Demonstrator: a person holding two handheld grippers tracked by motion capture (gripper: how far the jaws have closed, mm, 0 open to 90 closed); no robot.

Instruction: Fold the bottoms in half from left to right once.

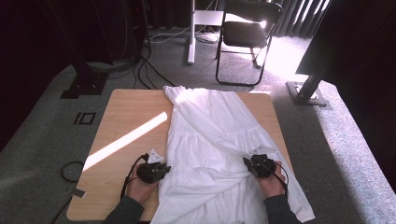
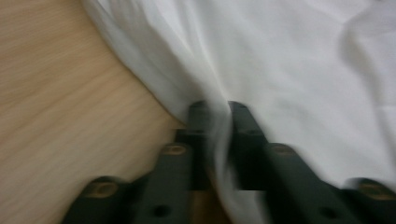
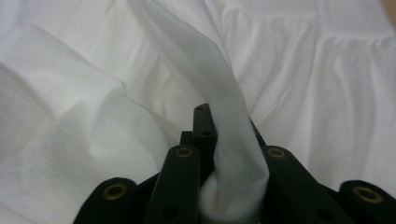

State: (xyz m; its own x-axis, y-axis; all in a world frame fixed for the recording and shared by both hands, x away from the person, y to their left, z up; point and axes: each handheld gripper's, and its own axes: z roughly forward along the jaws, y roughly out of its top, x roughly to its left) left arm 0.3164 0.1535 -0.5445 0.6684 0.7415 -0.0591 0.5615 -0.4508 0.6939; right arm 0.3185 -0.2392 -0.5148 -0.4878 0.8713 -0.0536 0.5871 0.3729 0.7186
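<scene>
A white garment (image 1: 215, 140) lies spread over the right half of the wooden table (image 1: 126, 116), hanging over the near edge. My left gripper (image 1: 164, 170) sits at the garment's left edge and is shut on a thin fold of the white cloth (image 2: 215, 126). My right gripper (image 1: 247, 163) rests on the garment's right part, shut on a raised ridge of the cloth (image 3: 229, 140) that bunches between its jaws. A hand holds each gripper from the near side.
A band of sunlight (image 1: 126, 139) crosses the bare left part of the table. Beyond the table stand a black folding chair (image 1: 245, 32), a white desk leg (image 1: 191, 37), dark stand bases (image 1: 84, 84) and floor cables (image 1: 144, 70) on grey carpet.
</scene>
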